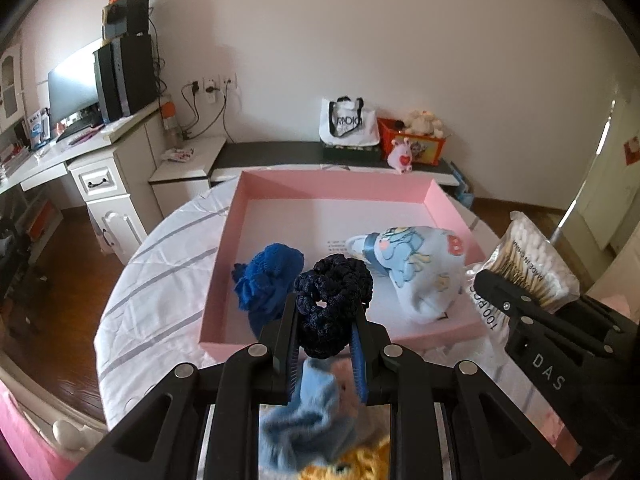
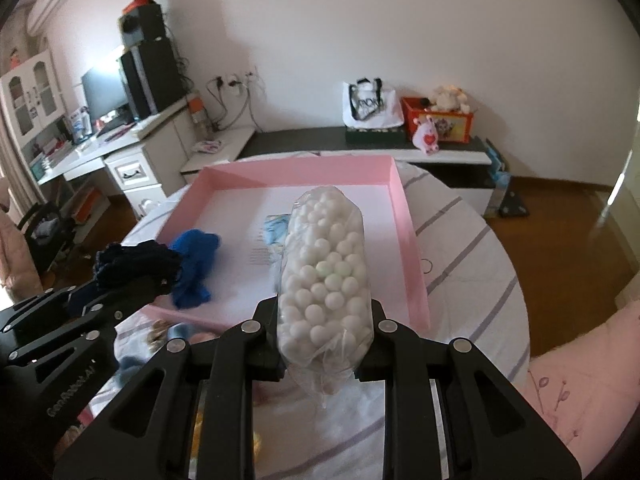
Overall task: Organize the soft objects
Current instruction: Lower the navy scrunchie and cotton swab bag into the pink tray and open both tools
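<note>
My left gripper [image 1: 326, 320] is shut on a dark navy knitted scrunchie [image 1: 334, 300] and holds it over the near edge of the pink tray [image 1: 224, 264]. Inside the tray lie a bright blue knitted piece [image 1: 266, 280] and a pale blue cartoon-print cloth [image 1: 420, 272]. My right gripper [image 2: 324, 312] is shut on a clear bag of cotton swabs [image 2: 326, 280], held above the tray's near side [image 2: 416, 264]; the bag also shows at the right of the left wrist view [image 1: 528, 264]. The left gripper with the scrunchie [image 2: 132, 264] shows at the left of the right wrist view.
The tray sits on a round table with a striped white cloth [image 1: 160, 292]. A light blue soft item [image 1: 312, 412] and a yellow one [image 1: 348, 468] lie below the left gripper. Behind are a white desk [image 1: 100, 176] and a low bench [image 1: 320, 156] with a bag and toys.
</note>
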A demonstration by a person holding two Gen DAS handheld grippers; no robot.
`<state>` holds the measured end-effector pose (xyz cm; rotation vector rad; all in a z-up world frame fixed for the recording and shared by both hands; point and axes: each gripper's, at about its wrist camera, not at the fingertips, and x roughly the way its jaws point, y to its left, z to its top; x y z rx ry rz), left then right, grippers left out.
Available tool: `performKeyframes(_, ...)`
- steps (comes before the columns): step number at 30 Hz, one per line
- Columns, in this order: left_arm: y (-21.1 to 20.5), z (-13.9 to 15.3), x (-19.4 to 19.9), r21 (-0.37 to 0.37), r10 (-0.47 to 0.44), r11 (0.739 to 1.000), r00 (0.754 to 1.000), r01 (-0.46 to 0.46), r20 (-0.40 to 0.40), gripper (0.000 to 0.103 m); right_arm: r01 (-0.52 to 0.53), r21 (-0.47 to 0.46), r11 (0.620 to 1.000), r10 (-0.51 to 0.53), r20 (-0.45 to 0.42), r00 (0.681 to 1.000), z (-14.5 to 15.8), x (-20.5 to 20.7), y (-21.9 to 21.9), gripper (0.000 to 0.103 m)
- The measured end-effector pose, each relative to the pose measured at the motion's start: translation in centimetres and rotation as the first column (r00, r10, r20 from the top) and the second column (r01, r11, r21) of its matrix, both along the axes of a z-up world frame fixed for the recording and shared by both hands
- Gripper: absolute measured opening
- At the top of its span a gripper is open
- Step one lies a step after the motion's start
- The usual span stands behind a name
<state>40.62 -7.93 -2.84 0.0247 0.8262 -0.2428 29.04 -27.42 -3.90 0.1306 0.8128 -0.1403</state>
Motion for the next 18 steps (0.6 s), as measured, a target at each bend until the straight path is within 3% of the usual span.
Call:
performKeyframes(8, -1.3, -3.0, 5.0, 0.007, -0.011, 1.0, 0.998, 0.011, -0.068, 0.02, 0.017, -0.017, 1.0, -0.018, -0.035, 0.999, -2.2, 2.9, -1.1, 0.024)
performKeyframes(15, -1.8, -3.7, 7.4, 0.009, -0.023, 1.0, 0.996, 0.023, -0.084, 0.02, -0.024, -0.015, 1.0, 0.024, -0.041, 0.999, -3.1, 4.5, -0.3, 0.027)
performKeyframes(18, -1.9, -4.2, 8.0, 0.016, -0.016, 1.0, 0.996, 0.018, -0.091, 0.028, -0.042, -0.004, 0.999, 0.042, -0.044, 0.998, -3.3, 4.6, -0.2, 0.027)
